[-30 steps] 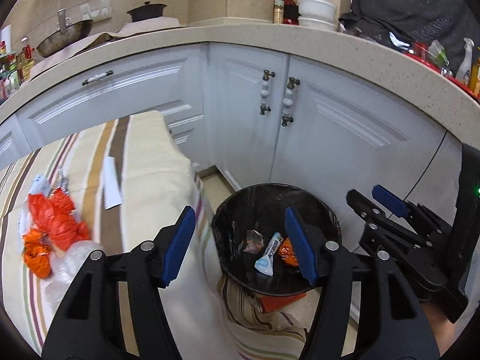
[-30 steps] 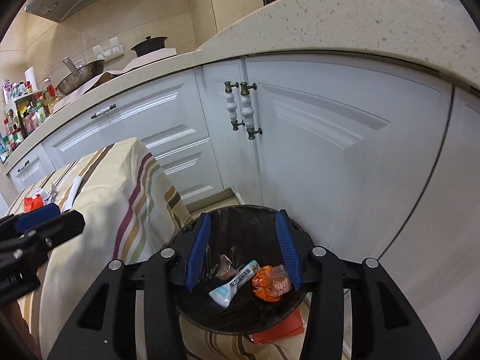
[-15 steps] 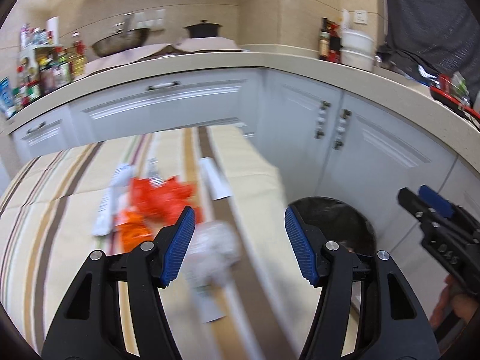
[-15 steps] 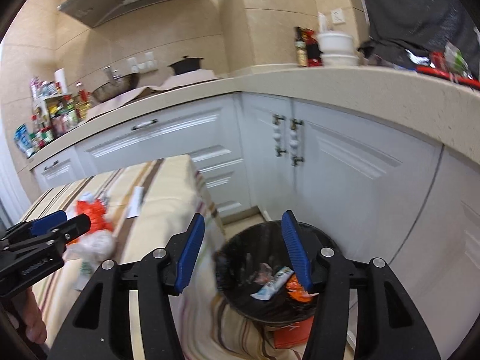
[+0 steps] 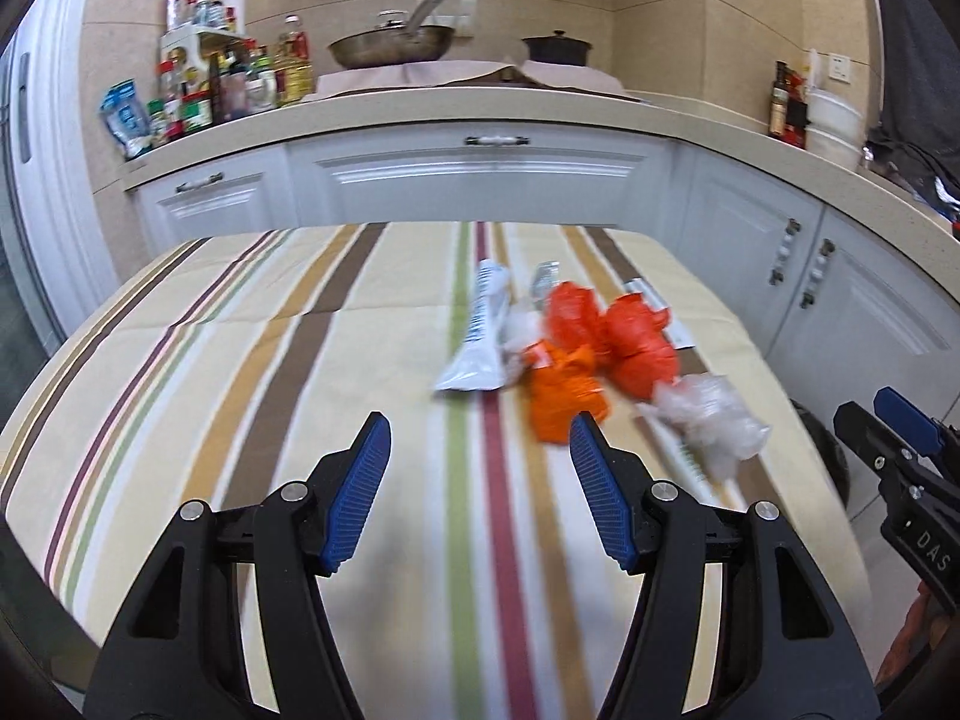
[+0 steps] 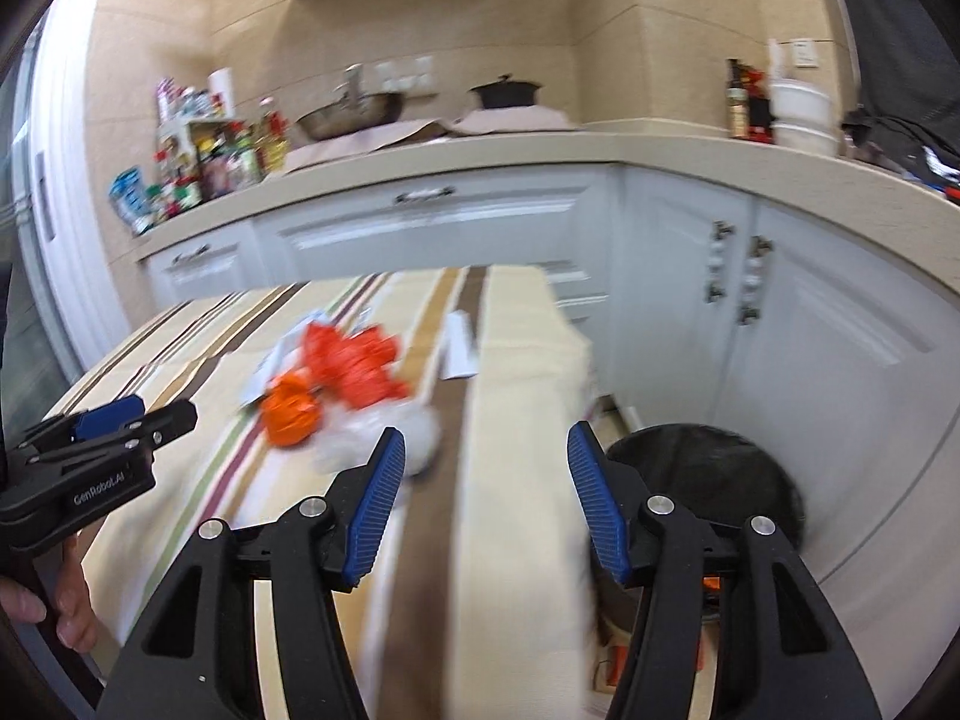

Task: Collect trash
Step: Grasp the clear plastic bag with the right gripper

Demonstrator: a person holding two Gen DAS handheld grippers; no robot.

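Note:
Trash lies in a heap on the striped tablecloth [image 5: 240, 372]: a white tube-shaped wrapper [image 5: 477, 336], red-orange crumpled bags [image 5: 636, 342], an orange wrapper [image 5: 561, 396] and a clear plastic wad [image 5: 711, 420]. My left gripper [image 5: 480, 462] is open and empty, above the cloth just short of the heap. My right gripper [image 6: 486, 480] is open and empty over the table's right edge; the clear wad [image 6: 384, 438] lies by its left finger. The black trash bin [image 6: 708, 480] stands on the floor to the right.
White cabinets [image 5: 480, 180] and a counter with a pan [image 5: 390, 48], pot and bottles run behind and to the right. A white paper strip [image 6: 459, 348] lies near the table's far right edge. The right gripper also shows in the left wrist view [image 5: 900, 444].
Both grippers swung left and up from over the bin to face the table. The trash heap now sits in front of them; the bin has slid to the right edge of view.

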